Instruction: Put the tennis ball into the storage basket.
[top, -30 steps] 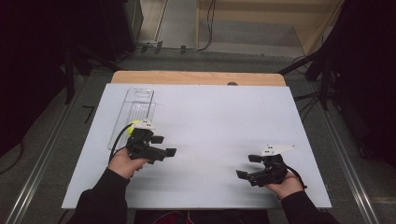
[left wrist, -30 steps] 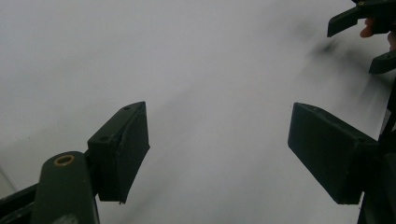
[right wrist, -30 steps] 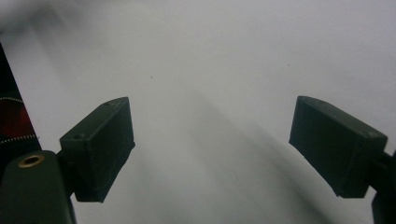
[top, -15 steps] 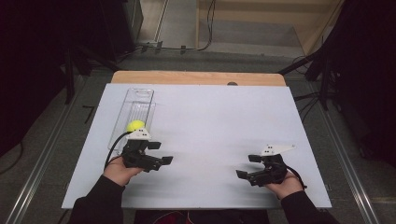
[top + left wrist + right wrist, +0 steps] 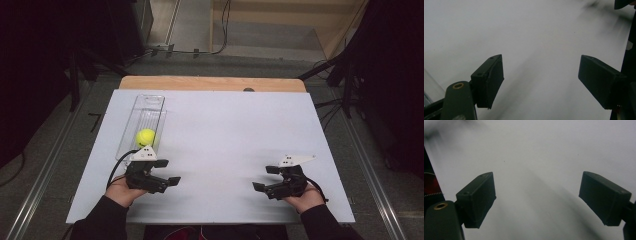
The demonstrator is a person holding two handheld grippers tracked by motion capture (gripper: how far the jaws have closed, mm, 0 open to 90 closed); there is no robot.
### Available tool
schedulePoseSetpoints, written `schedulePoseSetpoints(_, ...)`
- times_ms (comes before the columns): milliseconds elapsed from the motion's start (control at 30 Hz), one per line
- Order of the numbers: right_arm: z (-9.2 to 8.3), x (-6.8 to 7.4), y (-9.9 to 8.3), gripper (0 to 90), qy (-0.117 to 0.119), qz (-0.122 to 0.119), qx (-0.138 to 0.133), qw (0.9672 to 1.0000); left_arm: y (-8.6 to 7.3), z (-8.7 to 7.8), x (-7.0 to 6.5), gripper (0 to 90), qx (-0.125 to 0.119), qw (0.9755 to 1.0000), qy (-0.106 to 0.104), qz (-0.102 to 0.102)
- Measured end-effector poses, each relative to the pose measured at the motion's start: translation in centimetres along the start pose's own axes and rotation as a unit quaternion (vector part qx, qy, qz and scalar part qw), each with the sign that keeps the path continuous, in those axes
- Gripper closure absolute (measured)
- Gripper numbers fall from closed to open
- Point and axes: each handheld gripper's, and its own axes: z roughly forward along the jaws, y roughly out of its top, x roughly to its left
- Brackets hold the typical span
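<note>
Resting in the near end of the clear tray (image 5: 142, 120), the yellow ball (image 5: 145, 137) lies just beyond the left claw (image 5: 167, 181), whose jaws stand apart and empty over the table (image 5: 235, 130). Right claw (image 5: 264, 179) likewise apart, empty. Risk: a nudged tray wall could set the ball rolling.

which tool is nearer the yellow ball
Left. The left tool sits just below the ball, which lies in the clear tray at the table's left. The right tool is far across the table, near its right edge.
</note>
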Motion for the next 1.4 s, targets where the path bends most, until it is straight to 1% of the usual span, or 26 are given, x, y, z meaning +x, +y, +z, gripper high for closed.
schedulePoseSetpoints(33, 0.0, 0.0, 0.0, 12.0, 0.000, 0.000, 0.000, 1.0000, -0.1, 0.0, 0.0, 20.9, -0.002, 1.0000, -0.002, 0.001)
schedulePoseSetpoints(167, 0.0, 0.0, 0.0, 12.0, 0.000, 0.000, 0.000, 1.0000, -0.4, -0.3, 0.0, 20.9, -0.007, 1.0000, 0.005, -0.001)
schedulePoseSetpoints(233, 0.0, 0.0, 0.0, 12.0, 0.000, -0.001, 0.000, 1.0000, -0.7, -0.4, 0.1, 20.9, -0.006, 1.0000, 0.004, 0.000)
schedulePoseSetpoints(333, 0.0, 0.0, 0.0, 12.0, -0.001, -0.001, 0.000, 1.0000, -1.0, -0.6, 0.1, 20.9, -0.004, 0.9999, 0.010, -0.002)
schedulePoseSetpoints(400, 0.0, 0.0, 0.0, 12.0, 0.000, -0.001, 0.001, 1.0000, -1.2, -0.7, 0.1, 21.0, -0.009, 0.9999, 0.012, -0.003)
schedulePoseSetpoints(600, 0.1, 0.0, 0.0, 12.0, 0.001, -0.001, 0.001, 1.0000, -1.7, -0.9, 0.3, 21.0, -0.006, 0.9998, 0.021, -0.001)
schedulePoseSetpoints(933, 0.1, -0.1, 0.0, 12.0, -0.001, -0.002, 0.001, 1.0000, -2.6, -1.4, 0.7, 21.0, -0.010, 0.9994, 0.032, -0.013)
schedulePoseSetpoints(1400, 0.2, -0.1, 0.0, 12.0, 0.000, 0.000, 0.002, 1.0000, -2.8, -1.4, 0.8, 21.0, -0.011, 0.9994, 0.029, -0.014)
